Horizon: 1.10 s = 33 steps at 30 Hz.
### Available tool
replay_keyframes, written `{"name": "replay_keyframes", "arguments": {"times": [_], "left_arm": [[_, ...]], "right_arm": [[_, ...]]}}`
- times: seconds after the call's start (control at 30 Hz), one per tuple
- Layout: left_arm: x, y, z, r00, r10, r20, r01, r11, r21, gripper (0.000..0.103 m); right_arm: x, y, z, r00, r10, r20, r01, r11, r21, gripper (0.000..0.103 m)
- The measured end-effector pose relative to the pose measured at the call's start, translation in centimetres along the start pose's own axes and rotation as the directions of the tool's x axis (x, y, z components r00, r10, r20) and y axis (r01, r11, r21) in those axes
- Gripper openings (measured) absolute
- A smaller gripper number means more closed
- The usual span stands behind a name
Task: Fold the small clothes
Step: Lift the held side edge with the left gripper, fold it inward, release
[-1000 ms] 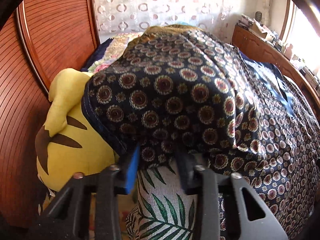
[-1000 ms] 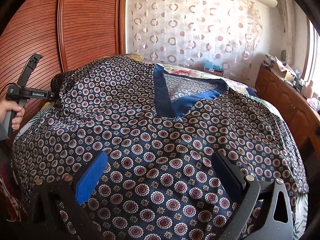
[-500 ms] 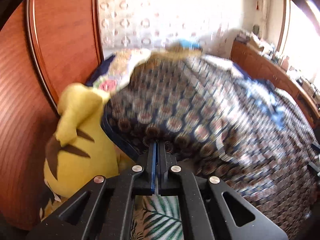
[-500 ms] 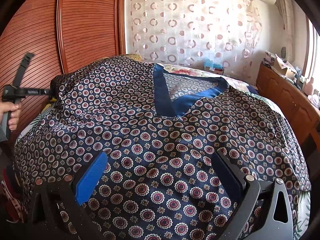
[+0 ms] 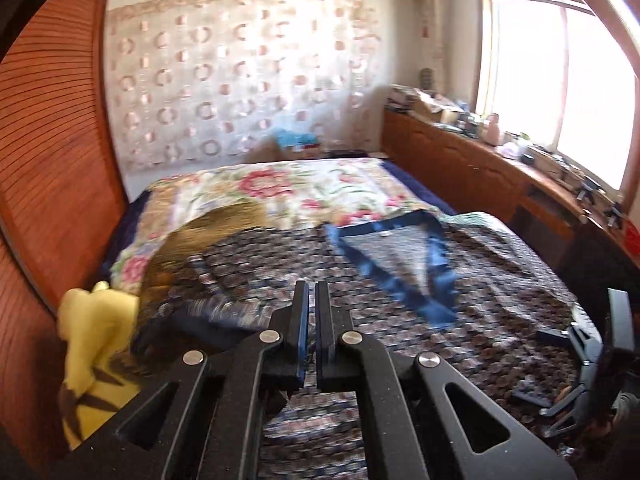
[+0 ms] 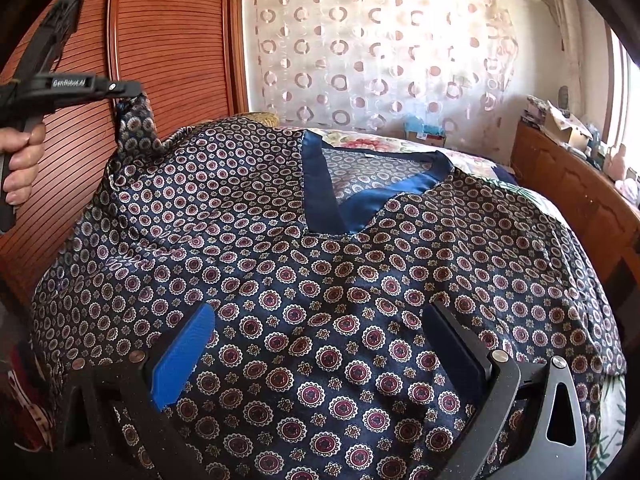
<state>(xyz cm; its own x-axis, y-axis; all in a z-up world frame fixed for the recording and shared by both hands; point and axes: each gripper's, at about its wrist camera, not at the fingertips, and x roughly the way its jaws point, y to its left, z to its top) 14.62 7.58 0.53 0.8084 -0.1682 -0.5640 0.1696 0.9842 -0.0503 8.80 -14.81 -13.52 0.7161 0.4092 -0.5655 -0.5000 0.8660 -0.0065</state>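
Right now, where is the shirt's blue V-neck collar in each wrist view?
Left wrist: blue V-neck collar right of centre, beyond the shut left hand-held gripper, blurred.
Right wrist: collar just above centre, beyond the open right hand-held gripper.
Shared landmark: circle-patterned curtain behind the bed.

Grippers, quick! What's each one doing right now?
Left gripper: shut on a corner of the patterned shirt, lifted.
Right gripper: open, holding nothing, over the shirt.

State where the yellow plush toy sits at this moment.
In the left wrist view the yellow plush toy sits at the lower left, against the wooden wardrobe door, beside the left edge of the patterned shirt.
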Motion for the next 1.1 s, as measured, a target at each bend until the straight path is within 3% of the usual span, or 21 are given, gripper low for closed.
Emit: {"name": "replay_keyframes", "arguments": {"times": [0.03, 0.1, 0.13, 0.2, 0.37, 0.6, 0.67, 0.77, 0.9, 0.93, 1.0, 1.1], "left_arm": [[-0.3, -0.4, 0.1, 1.000, 0.005, 0.006, -0.005, 1.000, 0.006, 0.011], [-1.1, -0.3, 0.2, 0.999, 0.016, 0.029, -0.016, 1.000, -0.002, 0.045], [-1.7, 0.2, 0.1, 0.999, 0.018, 0.045, -0.017, 1.000, -0.011, 0.051], [-2.4, 1.3, 0.2, 0.997, 0.045, 0.061, -0.043, 0.999, -0.028, 0.074], [-2.6, 5.9, -1.3, 0.988, 0.148, 0.035, -0.144, 0.984, -0.109, 0.077], [0.2, 9.1, -5.8, 0.978, 0.192, -0.080, -0.204, 0.961, -0.188, 0.077], [1.3, 9.2, -6.5, 0.979, 0.175, -0.107, -0.194, 0.960, -0.202, 0.075], [2.5, 9.2, -7.4, 0.983, 0.124, -0.138, -0.154, 0.960, -0.234, 0.063], [3.9, 9.1, -8.0, 0.973, 0.121, -0.199, -0.170, 0.954, -0.248, 0.052], [3.9, 9.0, -8.1, 0.974, 0.112, -0.199, -0.161, 0.954, -0.253, 0.046], [4.0, 9.0, -8.2, 0.971, 0.109, -0.211, -0.161, 0.955, -0.250, 0.017], [3.4, 8.6, -8.0, 0.977, 0.111, -0.184, -0.153, 0.962, -0.228, 0.004]], "right_arm": [[0.0, -0.1, 0.0, 1.000, 0.004, 0.000, -0.004, 1.000, 0.002, 0.103], [-0.1, -0.2, 0.1, 1.000, 0.008, 0.001, -0.008, 1.000, 0.008, 0.103], [-0.1, -0.2, 0.1, 1.000, 0.010, 0.002, -0.010, 1.000, 0.010, 0.103], [-0.1, -0.3, 0.1, 1.000, 0.011, 0.003, -0.011, 1.000, 0.012, 0.103], [-0.1, -0.3, 0.1, 1.000, 0.013, 0.003, -0.013, 1.000, 0.013, 0.103], [0.1, -0.4, 0.1, 1.000, 0.014, -0.002, -0.014, 1.000, 0.013, 0.103], [0.2, -0.2, 0.1, 1.000, 0.016, -0.005, -0.016, 1.000, 0.011, 0.103], [0.3, -0.2, 0.2, 1.000, 0.019, -0.011, -0.018, 1.000, 0.012, 0.103], [0.5, -0.2, 0.4, 1.000, 0.021, -0.018, -0.020, 1.000, 0.009, 0.103], [0.5, -0.2, 0.4, 1.000, 0.020, -0.018, -0.020, 1.000, 0.008, 0.103], [0.5, -0.1, 0.4, 1.000, 0.020, -0.017, -0.019, 1.000, 0.008, 0.103], [0.6, -0.1, 0.4, 1.000, 0.020, -0.017, -0.020, 1.000, 0.007, 0.103]]}}
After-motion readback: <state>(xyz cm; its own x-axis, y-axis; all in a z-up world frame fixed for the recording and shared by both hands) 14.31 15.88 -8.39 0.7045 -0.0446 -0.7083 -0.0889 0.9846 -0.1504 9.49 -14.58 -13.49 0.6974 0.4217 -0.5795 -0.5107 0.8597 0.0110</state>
